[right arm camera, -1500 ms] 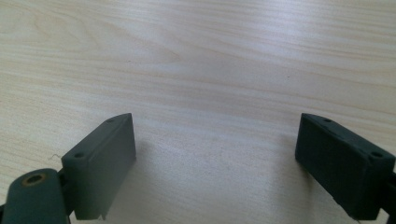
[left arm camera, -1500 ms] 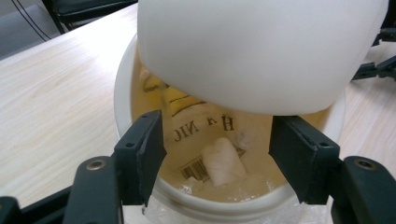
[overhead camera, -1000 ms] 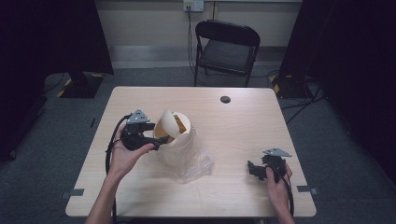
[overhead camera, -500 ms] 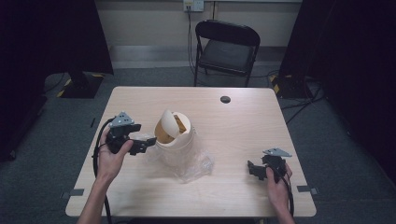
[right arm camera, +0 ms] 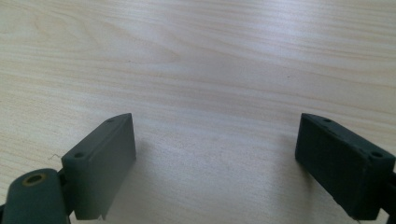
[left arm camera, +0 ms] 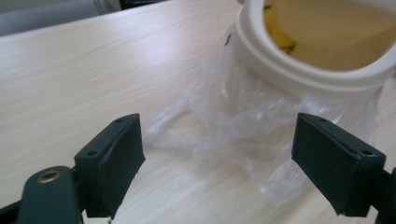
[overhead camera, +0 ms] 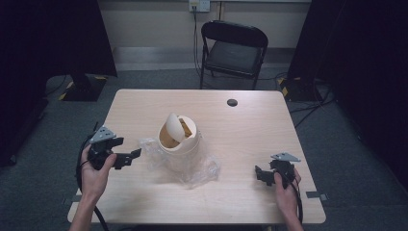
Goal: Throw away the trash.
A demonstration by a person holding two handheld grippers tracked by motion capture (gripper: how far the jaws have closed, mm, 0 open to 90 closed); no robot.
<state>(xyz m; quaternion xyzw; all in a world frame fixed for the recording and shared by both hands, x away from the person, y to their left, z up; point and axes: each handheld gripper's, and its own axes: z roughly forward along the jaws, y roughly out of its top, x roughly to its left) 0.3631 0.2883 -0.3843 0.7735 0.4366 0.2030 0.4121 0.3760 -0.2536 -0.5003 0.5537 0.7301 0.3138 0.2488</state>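
Hovering left gripper (overhead camera: 129,157), fingers spread, aimed at clear bag (left arm camera: 233,126) under white bin (overhead camera: 179,139), likely lining up grab; right gripper (overhead camera: 262,174) spread, idle on desk (overhead camera: 250,120).

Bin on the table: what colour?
Cream-white bin, clear plastic liner around it; the high view shows it best.

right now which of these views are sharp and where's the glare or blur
High view: the table is evenly lit, the room around it falls into near black. Left gripper view: the clear plastic bag shows soft white glare, and the white bin's rim up close is slightly soft. Right gripper view: a pale sheen crosses the wood, and the open jaws cast a faint shadow.
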